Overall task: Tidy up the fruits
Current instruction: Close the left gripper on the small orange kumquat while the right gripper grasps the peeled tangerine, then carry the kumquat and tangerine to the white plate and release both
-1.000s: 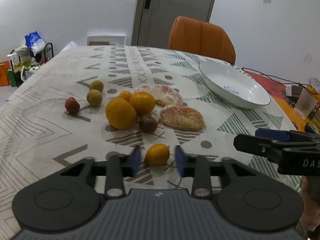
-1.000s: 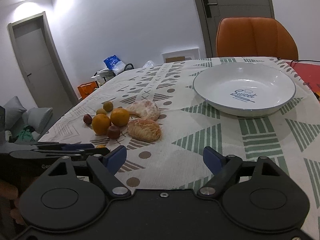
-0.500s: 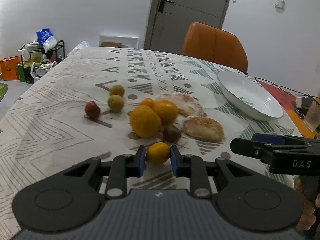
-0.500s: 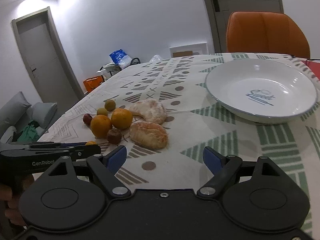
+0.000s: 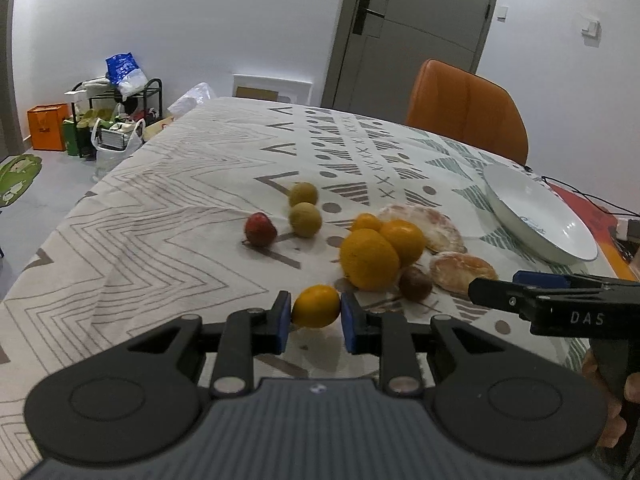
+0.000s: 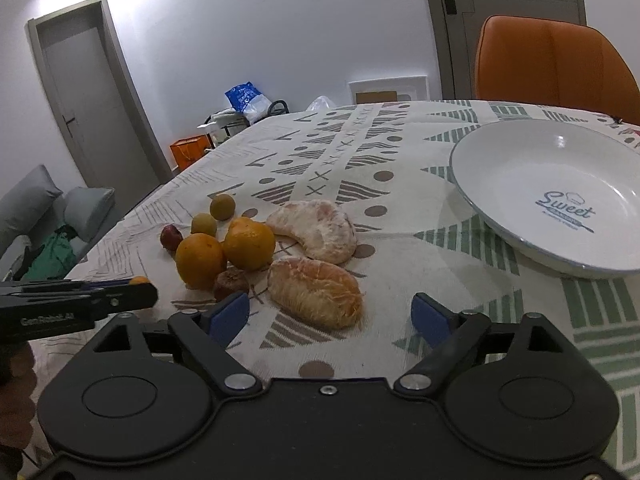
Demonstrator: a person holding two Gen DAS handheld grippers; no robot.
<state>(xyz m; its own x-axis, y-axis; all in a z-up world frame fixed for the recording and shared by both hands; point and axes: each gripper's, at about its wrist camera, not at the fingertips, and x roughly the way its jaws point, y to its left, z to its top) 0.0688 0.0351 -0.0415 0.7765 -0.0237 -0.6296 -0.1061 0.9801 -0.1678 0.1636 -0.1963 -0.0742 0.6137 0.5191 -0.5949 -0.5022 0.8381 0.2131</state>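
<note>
Since a second back, left hand-held gripper [image 5: 316, 322] went from spread to pinching the small round orange citrus [image 5: 316, 305], low over the patterned tablecloth surface [image 5: 160, 240]. Right hand-held gripper [image 6: 330, 316] is opening, nothing between its pads, with a peeled orange segment [image 6: 316, 290] just ahead. White enamel bowl [image 6: 520, 184] sits far right.

The left gripper [image 5: 312, 316] clamps a small orange citrus fruit [image 5: 316, 305] between its blue pads [image 5: 283, 322]. Just ahead and to its right sit two larger oranges [image 5: 370, 259], a brown fruit [image 5: 416, 283] and a peeled citrus piece [image 5: 460, 271]. Farther right lies the white plate [image 5: 536, 216]; the right gripper [image 5: 532, 286] reaches in from that side.
</note>
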